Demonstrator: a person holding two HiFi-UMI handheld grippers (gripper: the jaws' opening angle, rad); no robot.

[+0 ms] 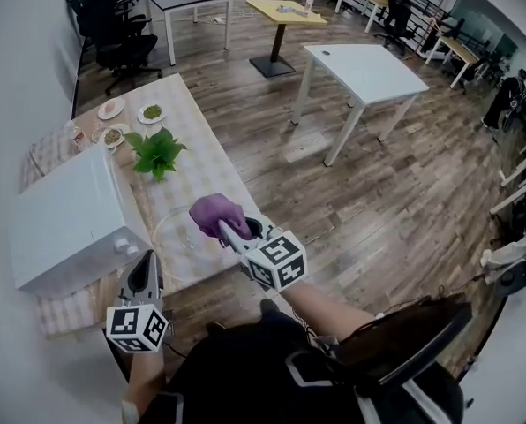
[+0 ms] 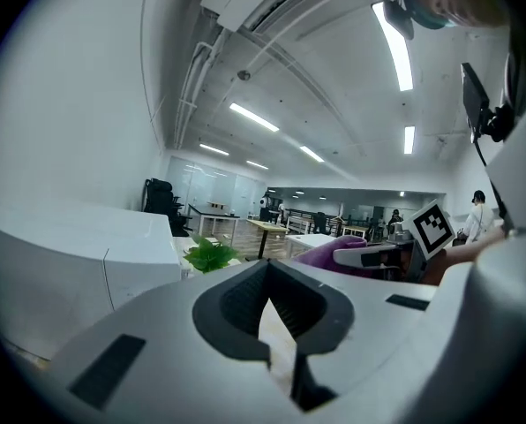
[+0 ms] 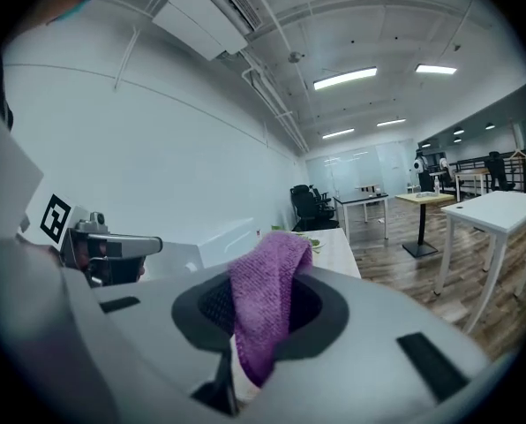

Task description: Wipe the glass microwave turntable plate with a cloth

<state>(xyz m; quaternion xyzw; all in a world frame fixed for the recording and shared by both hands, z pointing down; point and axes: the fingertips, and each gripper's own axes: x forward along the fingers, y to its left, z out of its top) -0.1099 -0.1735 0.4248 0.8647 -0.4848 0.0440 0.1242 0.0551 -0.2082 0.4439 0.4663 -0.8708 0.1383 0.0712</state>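
Person stands at near end of long counter [image 1: 206,170] covered in pale checked cloth, a gripper in each hand. Right claw [image 1: 229,230] pinched on a purple cloth [image 1: 214,212]; its own view shows the cloth [image 3: 265,307] bunched between the jaws and hanging out over the front of the right claw [image 3: 254,329]. From the head view the cloth sits over the far right part of the glass turntable plate [image 1: 163,230], which lies flat on the counter near its front edge, just right of the white microwave [image 1: 64,223]. Whether cloth touches glass: cannot tell. Left claw [image 1: 146,272] lower and left of the plate, near the microwave's front corner, apart from the glass; marker cube [image 1: 138,326] toward the person. In its own view the left claw [image 2: 276,329] has jaws drawn together to a thin slit, nothing held, pale counter showing through. That view also catches the microwave [image 2: 69,263] at left and a green plant [image 2: 208,256] beyond. Plant [image 1: 155,153] stands mid-counter behind the plate. Three small dishes with food [image 1: 152,113] at the far end. Background: wood floor [image 1: 334,201], white table [image 1: 364,71], yellow table [image 1: 285,11], black office chairs [image 1: 113,25].
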